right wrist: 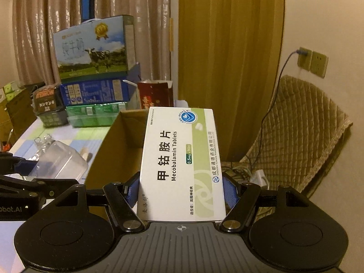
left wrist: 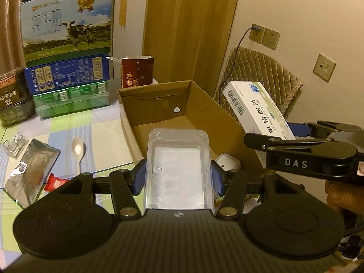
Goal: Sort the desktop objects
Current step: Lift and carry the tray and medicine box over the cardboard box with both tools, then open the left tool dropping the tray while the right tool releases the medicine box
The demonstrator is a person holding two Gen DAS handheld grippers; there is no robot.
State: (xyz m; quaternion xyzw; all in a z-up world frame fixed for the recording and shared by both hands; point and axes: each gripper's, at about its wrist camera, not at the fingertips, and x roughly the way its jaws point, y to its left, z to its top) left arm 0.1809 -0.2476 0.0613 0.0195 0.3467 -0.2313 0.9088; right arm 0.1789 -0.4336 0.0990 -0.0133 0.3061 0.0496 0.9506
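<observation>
A clear plastic tray [left wrist: 178,170] is being clamped between the blue pads of the left tool [left wrist: 178,177], its long axis running straight forward along the fingers and its open side turned up; it is being held above the near edge of an open cardboard box [left wrist: 204,104] standing on the counter [left wrist: 107,134]. A white tablet box [right wrist: 182,163] is being gripped across its width by the right tool [right wrist: 182,191], its long axis likewise pointing forward and its printed face turned up; in the left wrist view it is being carried at the right wall of the cardboard box, tilted. One small white object [left wrist: 227,163] is being partly hidden beside the tray inside the cardboard box. On the counter to the left, one metal spoon [left wrist: 77,152], one silver foil pouch [left wrist: 29,170], one red wrapper [left wrist: 54,182] and some binder clips [left wrist: 14,145] are lying. Along the far edge, a milk carton [left wrist: 66,25] is being carried by a blue carton [left wrist: 66,75] on a green pack [left wrist: 70,101], with one red box [left wrist: 136,72] beside them.
</observation>
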